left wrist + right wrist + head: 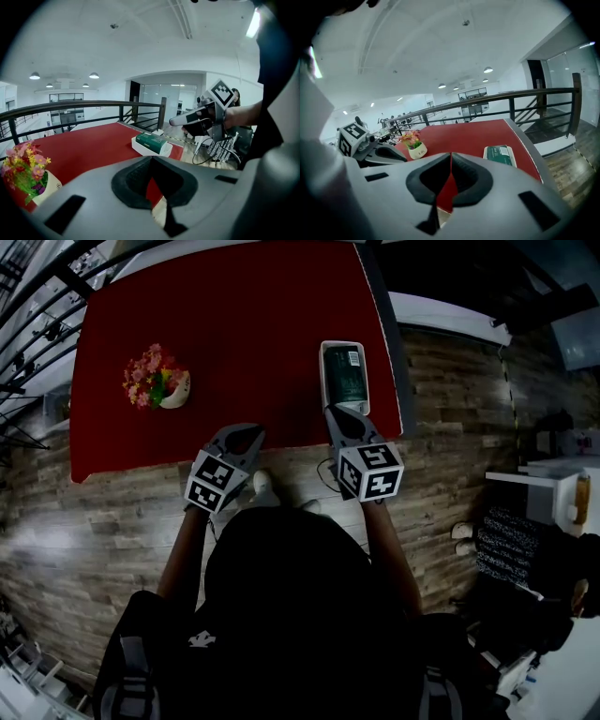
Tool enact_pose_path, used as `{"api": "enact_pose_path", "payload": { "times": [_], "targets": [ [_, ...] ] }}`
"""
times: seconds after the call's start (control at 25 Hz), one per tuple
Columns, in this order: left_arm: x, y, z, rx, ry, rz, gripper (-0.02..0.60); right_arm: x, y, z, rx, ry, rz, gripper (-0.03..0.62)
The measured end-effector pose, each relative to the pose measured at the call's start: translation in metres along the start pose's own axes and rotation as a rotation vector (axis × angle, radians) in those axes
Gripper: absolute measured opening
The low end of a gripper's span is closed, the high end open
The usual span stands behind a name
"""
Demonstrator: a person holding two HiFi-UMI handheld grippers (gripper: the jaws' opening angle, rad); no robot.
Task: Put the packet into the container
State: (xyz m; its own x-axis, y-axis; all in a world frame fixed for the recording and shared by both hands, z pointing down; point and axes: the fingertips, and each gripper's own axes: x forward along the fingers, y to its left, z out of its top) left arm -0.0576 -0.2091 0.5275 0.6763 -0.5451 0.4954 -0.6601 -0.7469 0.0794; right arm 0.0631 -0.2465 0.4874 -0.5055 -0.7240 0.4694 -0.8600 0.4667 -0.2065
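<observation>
Red-covered, the surface (234, 334) filled my head view. I held the left gripper (242, 433) and right gripper (343, 414) at its near edge, both sets of jaws closed on nothing. Just beyond the right one sat the white container (324, 381), the green packet (345, 379) lying inside it; a small flower pot (159, 381) stood well left.

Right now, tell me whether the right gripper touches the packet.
Apart: the left gripper view shows the right gripper in the air, clear of the packet.

No legible txt — all too small.
</observation>
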Motion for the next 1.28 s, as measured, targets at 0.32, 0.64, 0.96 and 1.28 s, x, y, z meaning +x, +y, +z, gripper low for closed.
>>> {"api": "enact_pose_path", "payload": {
  "times": [0.32,0.64,0.96,1.28],
  "targets": [
    [-0.001,-0.015,0.006,-0.006,-0.039,-0.007,0.011,-0.019,0.028,0.016,-0.081,-0.140,0.088,0.025],
    [-0.005,-0.021,0.021,-0.081,-0.125,-0.044,0.011,-0.030,0.039,0.019,-0.124,-0.188,0.118,0.023],
    [-0.009,-0.030,0.035,-0.100,-0.180,-0.063,0.011,-0.032,0.041,0.020,-0.161,-0.234,0.115,0.021],
    [-0.014,-0.035,0.045,-0.117,-0.215,-0.074,0.011,-0.034,0.043,0.023,-0.154,-0.254,0.126,0.021]
  ]
}}
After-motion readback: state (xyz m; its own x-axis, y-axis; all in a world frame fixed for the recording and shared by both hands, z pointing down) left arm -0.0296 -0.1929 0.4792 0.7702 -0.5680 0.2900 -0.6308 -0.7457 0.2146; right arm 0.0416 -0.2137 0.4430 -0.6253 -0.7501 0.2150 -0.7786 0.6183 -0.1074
